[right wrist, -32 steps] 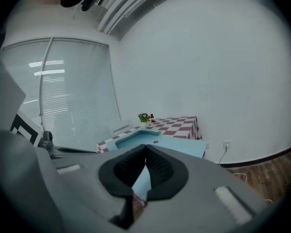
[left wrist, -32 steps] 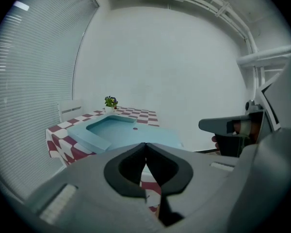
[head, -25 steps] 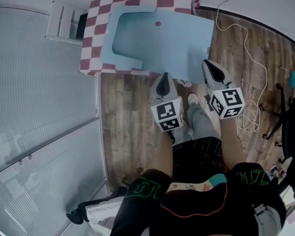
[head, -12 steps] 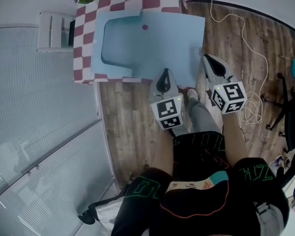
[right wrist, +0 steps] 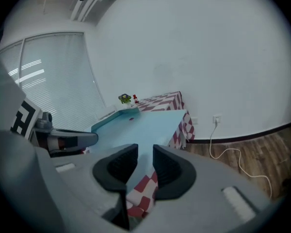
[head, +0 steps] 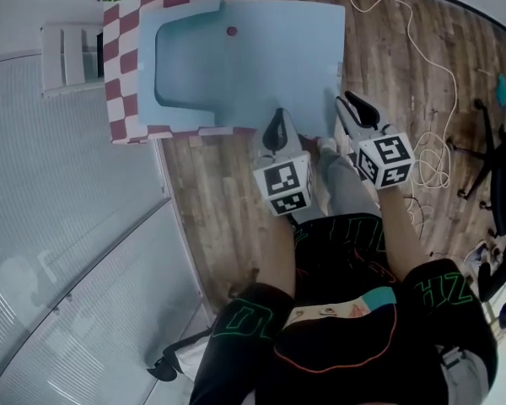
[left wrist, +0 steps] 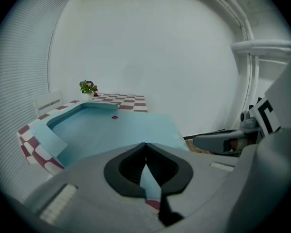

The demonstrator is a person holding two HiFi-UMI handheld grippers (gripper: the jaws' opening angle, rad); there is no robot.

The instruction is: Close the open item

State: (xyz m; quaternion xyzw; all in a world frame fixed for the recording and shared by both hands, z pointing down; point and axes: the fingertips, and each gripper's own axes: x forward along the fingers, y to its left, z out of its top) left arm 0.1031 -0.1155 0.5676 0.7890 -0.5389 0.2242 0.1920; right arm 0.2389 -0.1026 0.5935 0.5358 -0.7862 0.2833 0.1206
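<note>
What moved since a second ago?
The person stepped closer, bringing the left gripper and right gripper up to the blue item. The right gripper's jaws, shut before, are opening on nothing. The left gripper stayed shut; the blue item stayed flat on the checkered table.

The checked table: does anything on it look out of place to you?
Yes. The big light blue panel looks oversized: it hides most of the checked tablecloth and reaches its near edge. To the right, a white cable lies in loose loops on the wooden floor.

tablecloth point(head: 122, 74): red-white checks | panel point(head: 261, 57): pale blue | floor point(head: 211, 192): brown
</note>
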